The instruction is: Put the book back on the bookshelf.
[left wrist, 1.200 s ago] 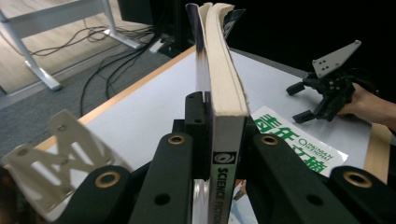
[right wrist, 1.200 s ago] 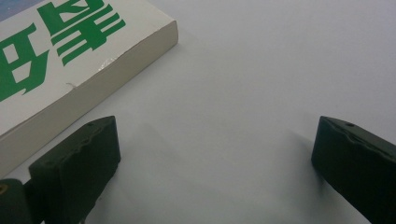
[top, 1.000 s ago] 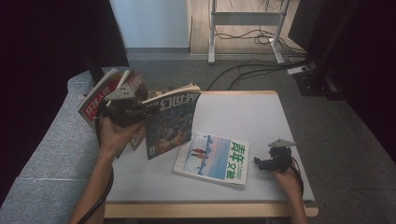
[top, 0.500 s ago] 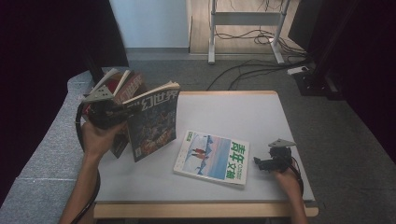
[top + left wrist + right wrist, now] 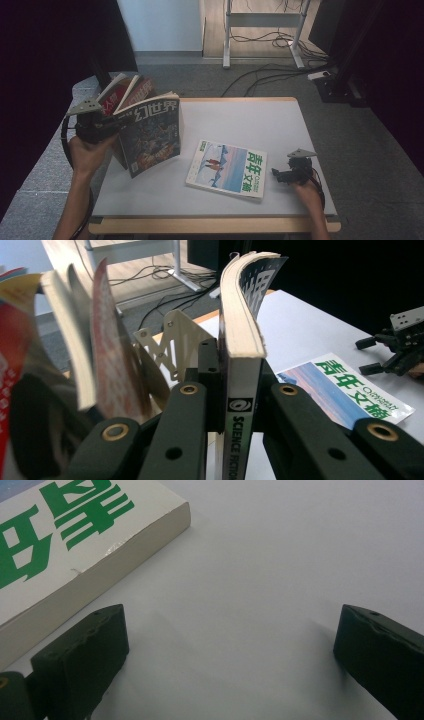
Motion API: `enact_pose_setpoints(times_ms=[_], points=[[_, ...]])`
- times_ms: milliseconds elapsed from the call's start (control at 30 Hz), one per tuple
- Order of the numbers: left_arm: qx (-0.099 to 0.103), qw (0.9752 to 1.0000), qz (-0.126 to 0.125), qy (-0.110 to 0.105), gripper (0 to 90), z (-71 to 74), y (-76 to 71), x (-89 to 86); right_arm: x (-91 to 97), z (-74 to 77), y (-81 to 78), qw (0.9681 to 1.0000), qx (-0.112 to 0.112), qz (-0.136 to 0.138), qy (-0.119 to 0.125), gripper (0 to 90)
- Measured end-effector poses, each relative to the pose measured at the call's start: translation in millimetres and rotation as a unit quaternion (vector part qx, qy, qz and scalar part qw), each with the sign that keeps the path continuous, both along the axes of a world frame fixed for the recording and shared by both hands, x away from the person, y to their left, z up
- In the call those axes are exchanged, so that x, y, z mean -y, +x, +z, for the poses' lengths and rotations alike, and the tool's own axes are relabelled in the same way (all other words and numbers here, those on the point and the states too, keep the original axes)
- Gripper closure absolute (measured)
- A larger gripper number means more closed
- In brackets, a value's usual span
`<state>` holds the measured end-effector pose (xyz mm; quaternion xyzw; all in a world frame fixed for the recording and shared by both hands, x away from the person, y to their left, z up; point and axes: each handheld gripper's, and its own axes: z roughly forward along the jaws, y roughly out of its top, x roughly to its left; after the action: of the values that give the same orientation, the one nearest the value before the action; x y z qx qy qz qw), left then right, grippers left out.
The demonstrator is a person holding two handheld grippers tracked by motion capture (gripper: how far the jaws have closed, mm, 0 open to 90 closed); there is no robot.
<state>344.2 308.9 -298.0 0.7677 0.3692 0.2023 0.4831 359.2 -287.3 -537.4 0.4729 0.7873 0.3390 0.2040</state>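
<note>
My left gripper [image 5: 116, 131] is shut on the spine of a dark science-fiction magazine [image 5: 150, 132], held upright above the table's left edge. In the left gripper view its jaws clamp the spine [image 5: 242, 390] from both sides, and the pages [image 5: 247, 300] bend to the right above. A white and blue magazine [image 5: 227, 168] lies flat near the table's middle front. Just right of it my right gripper [image 5: 280, 175] rests open on the table. The right gripper [image 5: 230, 650] has bare tabletop between its jaws, and the flat magazine's corner [image 5: 65, 535] lies to their left.
Several red-covered magazines [image 5: 127, 90] stand fanned behind the held one, beside a white metal bookend [image 5: 170, 345]. The white table [image 5: 260, 120] has a wooden rim. A grey padded seat [image 5: 45, 170] adjoins its left side. Cables and desk legs [image 5: 260, 30] lie on the floor beyond.
My left hand has carried the dark magazine leftward, from over the table to its left edge by the standing magazines. The right gripper and the flat magazine stayed put.
</note>
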Motion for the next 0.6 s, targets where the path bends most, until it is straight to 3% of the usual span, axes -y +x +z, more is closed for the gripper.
enact_pose_setpoints(times_ms=[167, 300, 600], points=[[0.001, 0.9999, 0.012, 0.002, 82.9, 1.3, -2.9, -6.4, 0.0, 0.0, 0.0, 1.0000, 0.000, 0.000, 0.000, 0.6], [0.003, 0.9993, 0.038, 0.009, 82.8, 2.1, -4.9, -15.7, 0.0, 0.0, 0.0, 1.0000, 0.000, 0.000, 0.000, 0.6], [-0.002, 0.9973, 0.073, 0.002, 82.9, -4.7, -5.6, -28.2, 0.0, -0.1, 0.0, 1.0000, 0.000, 0.000, 0.000, 0.6]])
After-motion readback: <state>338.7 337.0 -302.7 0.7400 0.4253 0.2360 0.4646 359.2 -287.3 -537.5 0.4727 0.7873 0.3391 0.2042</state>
